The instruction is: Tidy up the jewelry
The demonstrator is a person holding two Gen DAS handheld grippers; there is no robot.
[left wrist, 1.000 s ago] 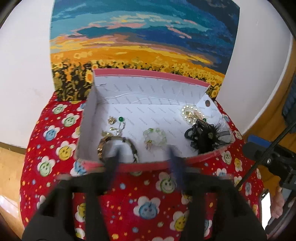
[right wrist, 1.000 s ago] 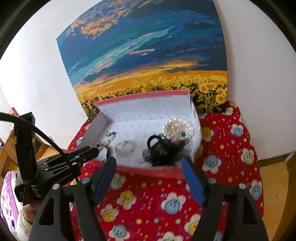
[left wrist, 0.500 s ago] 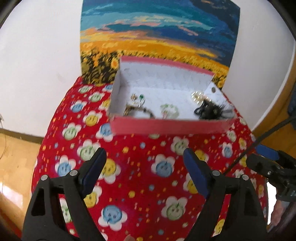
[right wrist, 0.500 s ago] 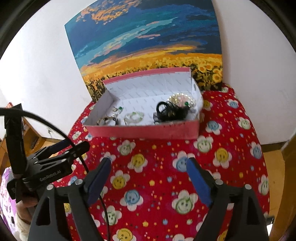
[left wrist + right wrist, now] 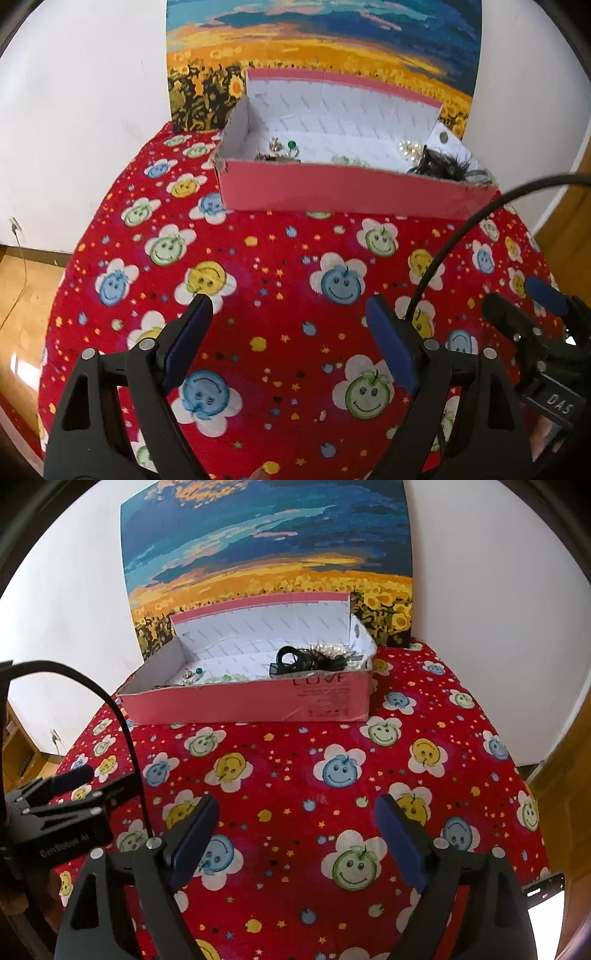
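A pink cardboard box [image 5: 343, 194] [image 5: 251, 701] with a white inside stands at the far side of the round table. In it lie a black feathery hair piece [image 5: 445, 166] [image 5: 310, 659], a pearl piece [image 5: 410, 149], a green bead bracelet [image 5: 349, 160] [image 5: 225, 678], a green-stone ring [image 5: 291, 144] [image 5: 198, 671] and a gold bracelet [image 5: 271, 157]. My left gripper [image 5: 290, 308] is open over bare cloth, well short of the box. My right gripper [image 5: 297, 806] is open too, with nothing between its fingers.
A red tablecloth [image 5: 280, 258] [image 5: 295, 760] with smiley flowers covers the table. A sunflower painting [image 5: 325, 55] [image 5: 266, 554] leans on the white wall behind the box. Each gripper's body and black cable show at the other view's edge. Wooden floor lies around the table.
Both grippers have drawn back from the box and now hang over the cloth nearer the table's front. The right gripper's fingers stand wider apart than a second ago.
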